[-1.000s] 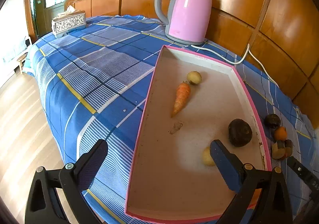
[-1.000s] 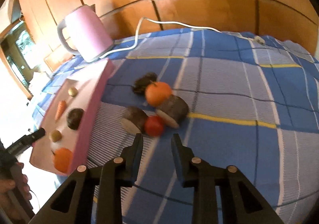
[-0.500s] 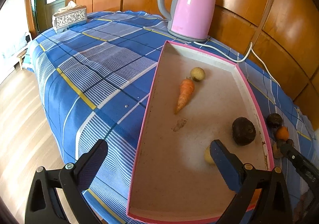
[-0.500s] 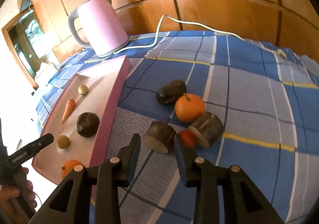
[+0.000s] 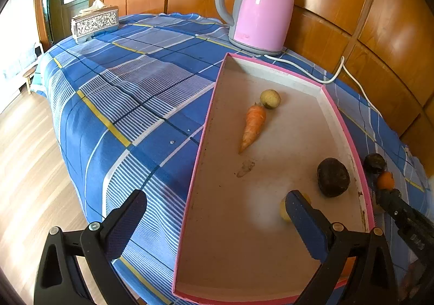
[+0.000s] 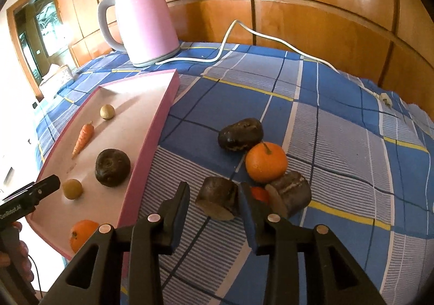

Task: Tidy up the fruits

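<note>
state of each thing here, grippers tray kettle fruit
left gripper: open, empty, over tray
right gripper: open around cut dark piece, not clamped
pink tray: partly filled
kettle: upright, lid shut
orange: on cloth, outside tray

I see a table under a blue checked cloth (image 5: 130,93), bearing a pink tray (image 5: 202,147), pink kettle (image 5: 260,6), tissue box (image 5: 95,23), an orange (image 6: 265,161) and dark fruits (image 6: 241,134).
</note>
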`<state>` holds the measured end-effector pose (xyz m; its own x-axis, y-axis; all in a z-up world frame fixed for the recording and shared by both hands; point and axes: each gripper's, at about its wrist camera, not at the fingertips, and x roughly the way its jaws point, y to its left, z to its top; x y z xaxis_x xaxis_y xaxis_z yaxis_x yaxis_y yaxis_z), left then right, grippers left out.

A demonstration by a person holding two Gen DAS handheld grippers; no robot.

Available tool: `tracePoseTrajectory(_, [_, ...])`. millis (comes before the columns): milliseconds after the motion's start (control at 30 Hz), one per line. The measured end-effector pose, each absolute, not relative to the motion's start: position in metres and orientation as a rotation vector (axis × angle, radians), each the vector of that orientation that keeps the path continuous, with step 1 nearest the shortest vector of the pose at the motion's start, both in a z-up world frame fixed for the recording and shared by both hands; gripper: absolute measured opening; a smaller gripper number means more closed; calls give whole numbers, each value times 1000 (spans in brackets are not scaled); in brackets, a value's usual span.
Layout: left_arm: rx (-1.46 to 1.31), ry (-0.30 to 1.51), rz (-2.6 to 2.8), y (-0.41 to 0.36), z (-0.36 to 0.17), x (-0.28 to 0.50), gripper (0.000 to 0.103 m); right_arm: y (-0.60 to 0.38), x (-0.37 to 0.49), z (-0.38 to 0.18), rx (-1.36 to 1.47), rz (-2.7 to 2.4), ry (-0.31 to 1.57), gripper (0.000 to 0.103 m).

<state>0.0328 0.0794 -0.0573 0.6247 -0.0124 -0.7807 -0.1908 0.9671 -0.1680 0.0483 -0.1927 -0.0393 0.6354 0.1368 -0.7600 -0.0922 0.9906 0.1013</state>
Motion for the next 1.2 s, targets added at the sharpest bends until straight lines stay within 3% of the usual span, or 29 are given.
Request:
tracePoseTrajectory(267, [-241, 880, 100, 78, -54, 31, 103, -186, 50, -41, -19, 119, 871, 36])
tracePoseTrajectory(300, [-242, 880, 100, 78, -54, 31, 103, -186, 48, -41, -22, 119, 869, 30])
tracePoseTrajectory(467, [-242, 881, 101, 78, -53, 31, 103, -192, 42, -38, 18, 124, 860, 29])
tracePoseTrajectory(600, [-238, 880, 97, 77, -54, 31, 103, -194, 37, -34, 39, 132, 844, 15])
tracePoseTrajectory(700, [-235, 880, 94, 75, -54, 29, 103, -192, 36, -33, 24, 153, 846, 15])
tracePoseTrajectory(767, [-234, 879, 94, 75, -54, 29, 103, -194, 36, -33, 45, 160, 846, 18])
tracePoseTrajectory(833, [-232, 877, 94, 75, -53, 29, 103, -199, 36, -34, 90, 153, 853, 34])
tracePoseTrajectory(1200, [-236, 885, 102, 77, -56, 30, 103, -188, 45, -40, 36, 151, 865, 41])
